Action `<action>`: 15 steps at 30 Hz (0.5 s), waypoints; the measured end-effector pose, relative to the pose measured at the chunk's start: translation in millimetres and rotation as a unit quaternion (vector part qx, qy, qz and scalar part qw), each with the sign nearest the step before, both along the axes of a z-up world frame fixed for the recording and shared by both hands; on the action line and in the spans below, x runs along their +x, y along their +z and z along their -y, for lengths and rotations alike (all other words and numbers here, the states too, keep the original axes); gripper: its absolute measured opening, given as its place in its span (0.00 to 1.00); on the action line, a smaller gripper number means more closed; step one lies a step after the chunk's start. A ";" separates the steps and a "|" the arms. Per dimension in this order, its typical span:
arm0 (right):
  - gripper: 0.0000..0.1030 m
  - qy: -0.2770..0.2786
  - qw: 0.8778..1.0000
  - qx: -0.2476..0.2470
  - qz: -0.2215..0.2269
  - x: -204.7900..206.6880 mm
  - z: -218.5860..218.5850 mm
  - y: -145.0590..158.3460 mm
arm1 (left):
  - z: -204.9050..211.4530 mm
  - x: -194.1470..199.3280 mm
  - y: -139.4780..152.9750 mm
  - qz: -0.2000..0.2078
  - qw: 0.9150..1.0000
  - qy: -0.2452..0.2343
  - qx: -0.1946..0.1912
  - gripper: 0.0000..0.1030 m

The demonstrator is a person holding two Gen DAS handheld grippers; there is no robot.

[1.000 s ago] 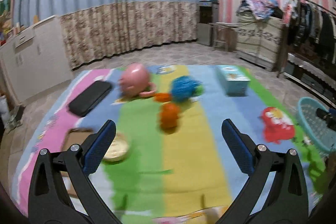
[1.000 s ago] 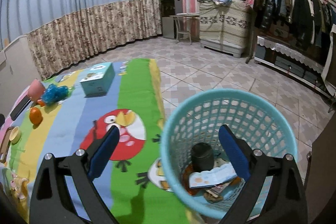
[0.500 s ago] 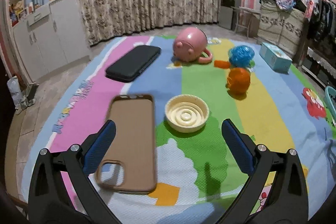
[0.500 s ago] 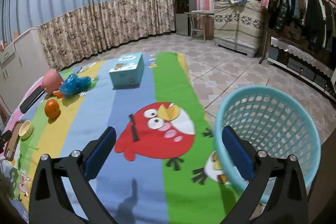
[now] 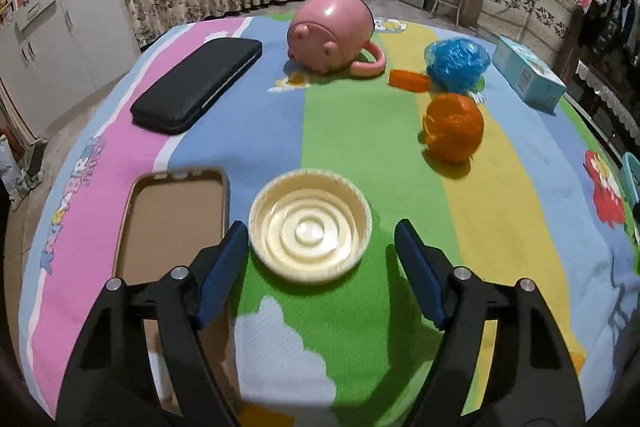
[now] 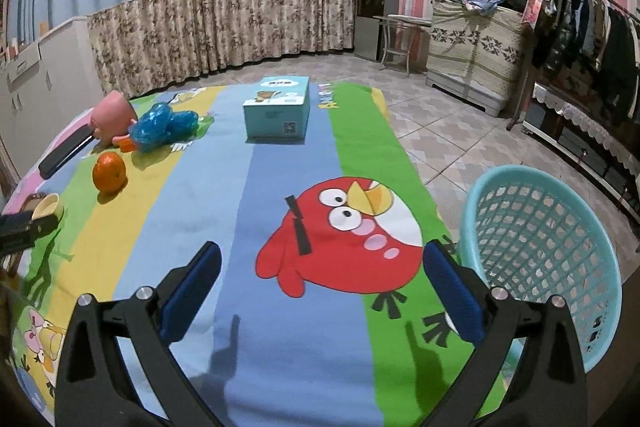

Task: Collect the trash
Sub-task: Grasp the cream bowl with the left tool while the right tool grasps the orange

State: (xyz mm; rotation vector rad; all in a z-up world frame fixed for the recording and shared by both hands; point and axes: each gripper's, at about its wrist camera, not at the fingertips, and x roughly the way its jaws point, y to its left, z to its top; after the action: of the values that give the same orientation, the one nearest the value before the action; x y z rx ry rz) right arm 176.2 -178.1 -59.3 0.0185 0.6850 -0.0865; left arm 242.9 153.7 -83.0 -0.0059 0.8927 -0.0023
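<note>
The left claw [image 5: 320, 239] is spread wide around a cream lid [image 5: 310, 226] lying on the striped mat [image 5: 344, 123], its fingers not touching it. The right claw [image 6: 322, 261] is wide and holds nothing, above the mat beside the blue basket [image 6: 540, 251].

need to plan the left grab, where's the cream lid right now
In the left wrist view the cream lid lies on the mat's green stripe, between the open left claw's fingers, with the brown phone case at its left.
</note>
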 end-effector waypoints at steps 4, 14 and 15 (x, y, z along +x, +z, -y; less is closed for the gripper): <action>0.96 0.011 1.000 -0.008 -0.005 1.5 -12.5 0.0 | 0.1 9.5 -1.4 -0.009 1.000 0.004 0.005 0.59; 0.96 0.055 0.998 -0.007 -0.003 17.6 -66.5 4.9 | -27.2 -5.7 33.7 0.098 0.994 0.042 0.020 0.59; 0.96 0.059 0.998 -0.006 -0.004 19.2 -71.7 4.3 | -36.8 -7.3 36.7 0.113 0.992 0.057 0.022 0.59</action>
State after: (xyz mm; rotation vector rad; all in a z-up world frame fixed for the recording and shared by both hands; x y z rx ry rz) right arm 195.4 -106.4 -55.0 -0.0335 0.6919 0.0225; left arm 235.6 190.5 -46.3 -0.0149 0.6643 0.1214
